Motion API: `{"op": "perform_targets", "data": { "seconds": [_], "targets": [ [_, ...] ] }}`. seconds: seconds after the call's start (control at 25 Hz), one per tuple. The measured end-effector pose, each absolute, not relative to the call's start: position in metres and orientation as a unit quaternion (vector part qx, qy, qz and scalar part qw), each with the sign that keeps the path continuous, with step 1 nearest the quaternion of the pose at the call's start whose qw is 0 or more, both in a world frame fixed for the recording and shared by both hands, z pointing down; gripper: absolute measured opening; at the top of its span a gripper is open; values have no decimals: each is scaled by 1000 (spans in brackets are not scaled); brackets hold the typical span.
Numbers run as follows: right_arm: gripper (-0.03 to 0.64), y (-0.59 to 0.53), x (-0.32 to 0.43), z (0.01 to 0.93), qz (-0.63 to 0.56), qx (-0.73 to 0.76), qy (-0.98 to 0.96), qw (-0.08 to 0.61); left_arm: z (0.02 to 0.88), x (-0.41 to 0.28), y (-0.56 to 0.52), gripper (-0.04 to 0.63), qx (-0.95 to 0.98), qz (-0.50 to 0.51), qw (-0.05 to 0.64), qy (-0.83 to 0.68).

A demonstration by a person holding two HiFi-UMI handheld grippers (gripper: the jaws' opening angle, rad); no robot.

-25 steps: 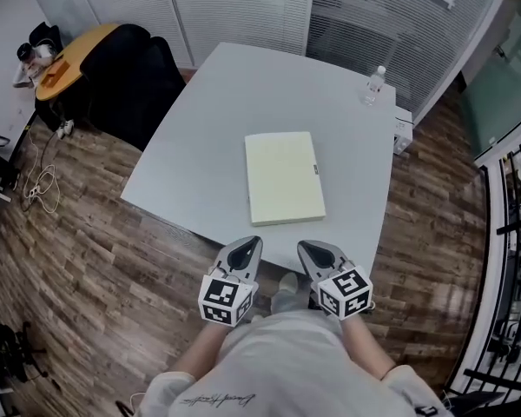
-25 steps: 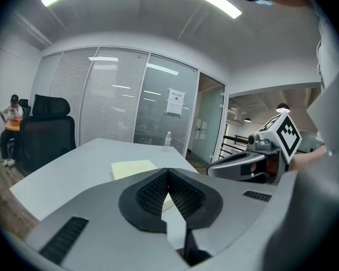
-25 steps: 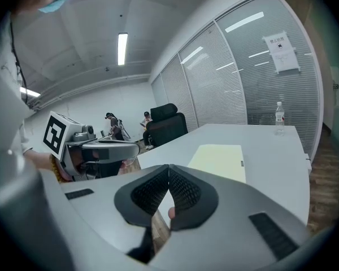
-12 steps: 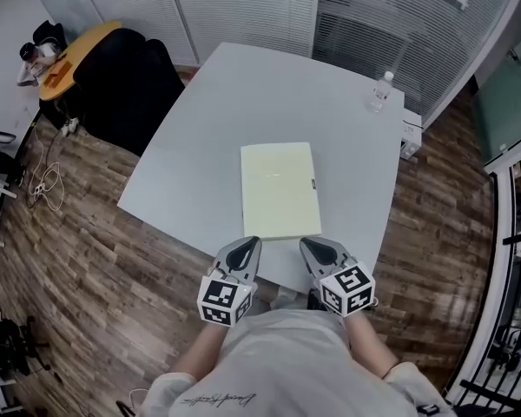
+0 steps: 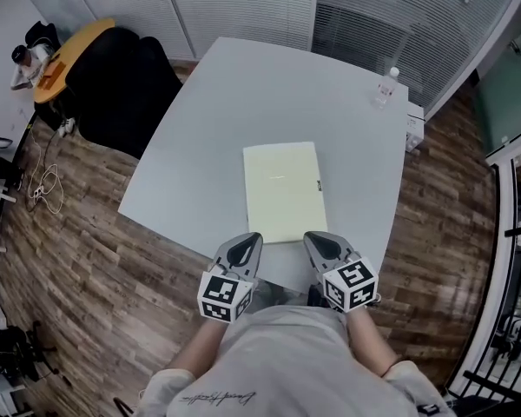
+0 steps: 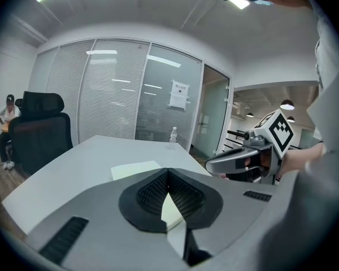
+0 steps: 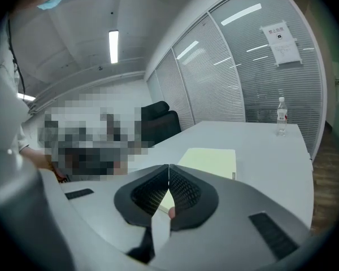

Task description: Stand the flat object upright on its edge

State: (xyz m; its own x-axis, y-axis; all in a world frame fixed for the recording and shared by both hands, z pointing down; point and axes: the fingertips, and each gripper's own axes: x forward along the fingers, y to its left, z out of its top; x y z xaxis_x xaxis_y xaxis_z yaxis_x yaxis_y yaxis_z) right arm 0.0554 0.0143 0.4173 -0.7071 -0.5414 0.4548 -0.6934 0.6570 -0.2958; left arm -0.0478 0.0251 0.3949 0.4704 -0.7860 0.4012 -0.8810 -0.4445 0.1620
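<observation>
A pale yellow flat book (image 5: 283, 189) lies flat on the grey table (image 5: 208, 137), its near edge close to the table's front. My left gripper (image 5: 250, 238) hovers just short of that near edge, on the left, jaws shut and empty. My right gripper (image 5: 313, 238) sits beside it on the right, also shut with nothing held. In the left gripper view the book (image 6: 137, 169) lies ahead beyond the closed jaws (image 6: 168, 171), and the right gripper (image 6: 254, 151) shows at the right. In the right gripper view the book (image 7: 210, 159) lies past the closed jaws (image 7: 169, 166).
A clear water bottle (image 5: 385, 89) stands at the table's far right corner. A black office chair (image 5: 113, 76) stands left of the table, with a yellow round table (image 5: 65, 59) and a seated person (image 5: 26, 59) beyond. Blinds and glass walls back the room.
Both grippers have come forward toward the table; the book's near edge now lies just ahead of their tips. Both stay shut.
</observation>
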Motion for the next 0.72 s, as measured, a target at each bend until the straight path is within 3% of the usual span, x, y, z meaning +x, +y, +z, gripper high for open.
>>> {"op": "perform_targets", "data": {
  "seconds": [0.72],
  "targets": [
    [25,-29,70,425,241,392,-868,184,416,-60,-17,11,848,140,206,-468]
  ]
}}
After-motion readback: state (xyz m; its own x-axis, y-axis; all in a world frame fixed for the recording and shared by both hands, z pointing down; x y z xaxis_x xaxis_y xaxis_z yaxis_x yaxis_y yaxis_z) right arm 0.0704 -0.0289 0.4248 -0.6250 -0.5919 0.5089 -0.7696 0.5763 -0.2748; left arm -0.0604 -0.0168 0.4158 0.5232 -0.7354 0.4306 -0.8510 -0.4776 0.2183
